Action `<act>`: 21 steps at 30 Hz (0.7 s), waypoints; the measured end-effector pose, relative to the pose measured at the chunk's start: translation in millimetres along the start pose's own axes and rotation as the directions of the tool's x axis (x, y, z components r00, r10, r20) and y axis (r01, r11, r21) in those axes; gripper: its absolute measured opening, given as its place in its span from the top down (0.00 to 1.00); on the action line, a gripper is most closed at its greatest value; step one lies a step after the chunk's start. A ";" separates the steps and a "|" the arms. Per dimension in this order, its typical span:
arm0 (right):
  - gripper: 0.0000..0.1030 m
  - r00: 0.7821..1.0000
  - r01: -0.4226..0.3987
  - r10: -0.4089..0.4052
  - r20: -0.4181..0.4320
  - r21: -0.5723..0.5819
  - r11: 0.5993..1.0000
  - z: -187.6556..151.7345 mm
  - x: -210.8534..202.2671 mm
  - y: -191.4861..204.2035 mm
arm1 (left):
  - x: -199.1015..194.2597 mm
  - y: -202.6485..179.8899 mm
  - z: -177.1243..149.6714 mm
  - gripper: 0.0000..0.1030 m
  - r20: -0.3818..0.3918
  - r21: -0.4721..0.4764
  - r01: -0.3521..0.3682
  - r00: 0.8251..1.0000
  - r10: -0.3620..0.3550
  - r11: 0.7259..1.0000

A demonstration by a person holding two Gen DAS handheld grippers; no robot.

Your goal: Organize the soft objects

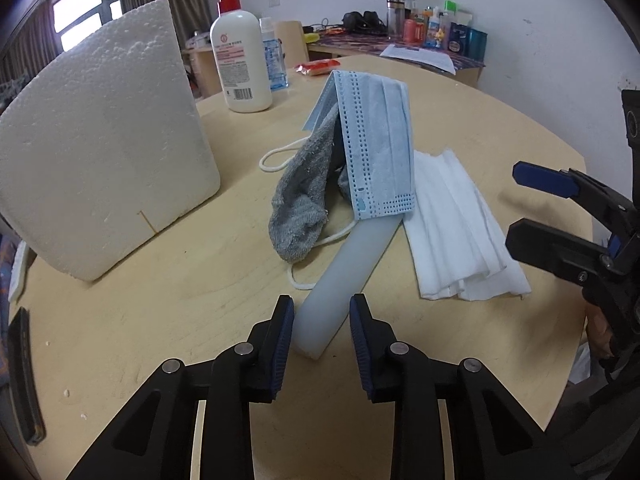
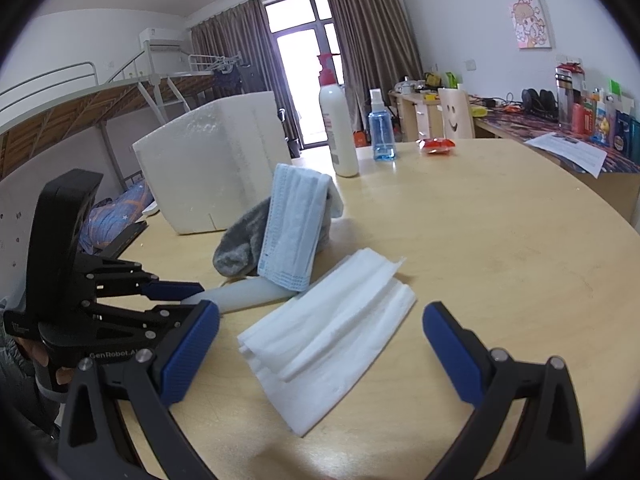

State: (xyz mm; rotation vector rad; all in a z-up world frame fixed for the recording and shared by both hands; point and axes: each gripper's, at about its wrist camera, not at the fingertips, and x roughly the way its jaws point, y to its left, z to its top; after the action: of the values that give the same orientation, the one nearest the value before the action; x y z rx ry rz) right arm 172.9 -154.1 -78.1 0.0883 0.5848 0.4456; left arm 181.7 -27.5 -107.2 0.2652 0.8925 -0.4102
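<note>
Table: a pale wooden round table (image 1: 460,112) carries all the soft things and the clutter behind them.
Left gripper: the left gripper (image 1: 320,320) points down at the near end of a translucent white bar (image 1: 344,272); that end sits between the blue pads, which look to lie against its sides, so it appears closed on the bar, though a thin gap on the right pad cannot be ruled out.
Right gripper: the right gripper (image 2: 320,344) hangs just above the table with its jaws spread wide and nothing clamped; the folded tissue lies between and just beyond its pads.
Bar: it lies flat on the table, running from the left gripper away under the mask.
Mask: a blue surgical mask (image 1: 376,148) is draped like a tent over the far part of the bar and the sock, its white ear loops (image 1: 276,156) trailing onto the wood.
Sock: a grey terry sock (image 1: 300,200) slumps under the mask's left side, touching the bar.
Tissue: a folded stack of white tissue (image 2: 324,340) lies just right of the bar and mask, its near corner close to the right gripper.
Foam: a large white styrofoam block (image 1: 100,140) stands on the left part of the table, apart from the pile.
Bottles: a white pump bottle (image 1: 240,64) with a red pump and a blue spray bottle (image 2: 382,132) stand side by side behind the pile.
Packet: a small red packet (image 2: 436,146) lies near the far edge.
</note>
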 end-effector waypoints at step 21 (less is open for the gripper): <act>0.22 0.988 0.084 -0.087 -0.130 -0.029 0.996 -0.1 23.3 15.3 | -10.2 5.6 -7.2 0.91 0.070 0.019 0.098 0.993 -0.099 0.995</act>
State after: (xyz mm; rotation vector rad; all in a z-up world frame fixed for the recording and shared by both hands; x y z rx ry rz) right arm 184.3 -130.2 -87.1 0.0112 0.7098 0.3764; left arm 173.6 -17.4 -103.1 0.2202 0.8349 -0.5154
